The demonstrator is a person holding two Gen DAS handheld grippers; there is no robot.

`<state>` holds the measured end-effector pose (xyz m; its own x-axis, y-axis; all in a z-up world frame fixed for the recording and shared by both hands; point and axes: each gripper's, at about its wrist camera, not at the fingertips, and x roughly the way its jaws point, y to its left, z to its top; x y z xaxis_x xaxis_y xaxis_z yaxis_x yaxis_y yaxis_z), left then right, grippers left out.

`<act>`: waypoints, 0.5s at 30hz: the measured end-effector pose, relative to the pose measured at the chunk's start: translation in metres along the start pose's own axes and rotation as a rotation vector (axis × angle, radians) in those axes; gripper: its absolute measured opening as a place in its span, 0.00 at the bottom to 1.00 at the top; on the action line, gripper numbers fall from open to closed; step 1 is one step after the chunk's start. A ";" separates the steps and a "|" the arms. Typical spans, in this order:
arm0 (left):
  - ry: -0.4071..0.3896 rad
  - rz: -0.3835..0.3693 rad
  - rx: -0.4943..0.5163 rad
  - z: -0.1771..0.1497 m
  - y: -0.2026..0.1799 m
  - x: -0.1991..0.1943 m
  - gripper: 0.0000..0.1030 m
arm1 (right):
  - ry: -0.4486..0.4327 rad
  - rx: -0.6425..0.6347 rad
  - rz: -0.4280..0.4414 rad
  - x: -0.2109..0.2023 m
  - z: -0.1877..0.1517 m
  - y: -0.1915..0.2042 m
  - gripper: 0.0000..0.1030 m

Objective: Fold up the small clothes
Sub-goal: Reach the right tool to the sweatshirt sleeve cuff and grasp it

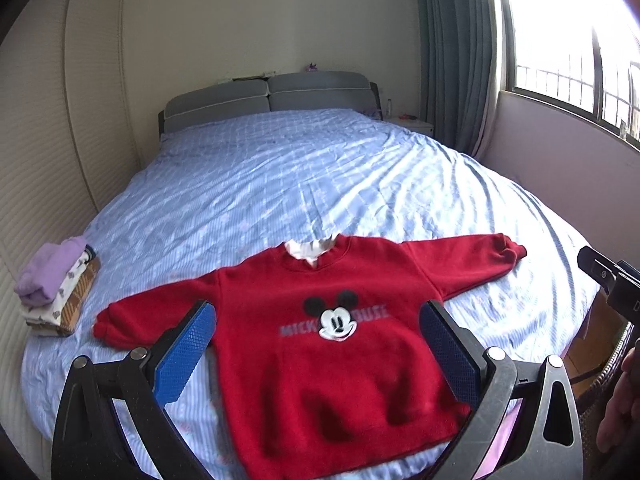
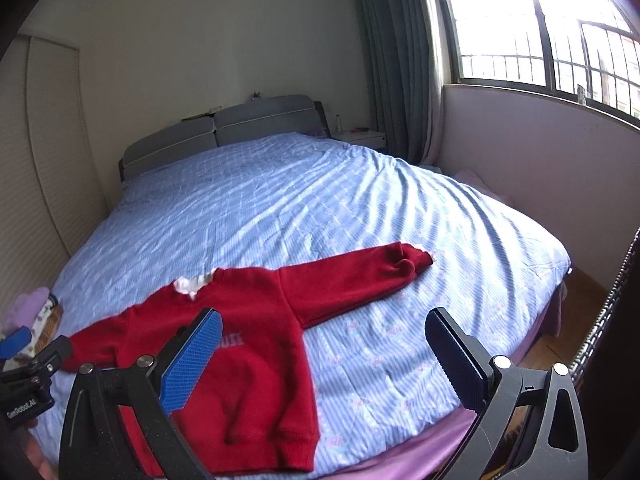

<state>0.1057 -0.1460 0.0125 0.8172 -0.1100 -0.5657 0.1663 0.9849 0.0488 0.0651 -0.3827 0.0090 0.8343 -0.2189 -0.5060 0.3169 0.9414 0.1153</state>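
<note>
A small red sweatshirt (image 1: 320, 344) with a cartoon mouse print and a white collar lies flat, face up, on the blue bed (image 1: 280, 184), both sleeves spread out. My left gripper (image 1: 318, 320) hovers open above its lower half, nothing between the blue pads. In the right wrist view the same sweatshirt (image 2: 256, 340) lies to the left, its right sleeve (image 2: 360, 276) stretched toward the middle. My right gripper (image 2: 324, 328) is open over the sheet beside the sweatshirt's right side, holding nothing. The left gripper's body (image 2: 28, 376) shows at the left edge.
A pile of folded clothes (image 1: 60, 284), purple on top, sits near the bed's left edge by the wardrobe doors (image 1: 48, 140). A grey headboard (image 1: 268, 96) is at the far end. Window and curtain (image 1: 460, 52) stand at the right; wooden floor (image 2: 580, 300) runs beside the bed.
</note>
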 end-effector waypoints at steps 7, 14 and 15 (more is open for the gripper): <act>-0.030 -0.019 0.022 0.037 -0.068 0.074 1.00 | -0.011 0.127 -0.038 0.071 0.037 -0.059 0.93; 0.002 -0.020 -0.006 0.061 -0.118 0.157 1.00 | 0.044 0.267 -0.079 0.159 0.054 -0.120 0.74; 0.012 -0.024 -0.011 0.062 -0.125 0.166 1.00 | 0.056 0.288 -0.084 0.173 0.054 -0.132 0.72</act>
<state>0.2554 -0.2954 -0.0363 0.8064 -0.1320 -0.5765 0.1796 0.9834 0.0260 0.1920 -0.5586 -0.0471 0.7759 -0.2709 -0.5698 0.5054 0.8074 0.3044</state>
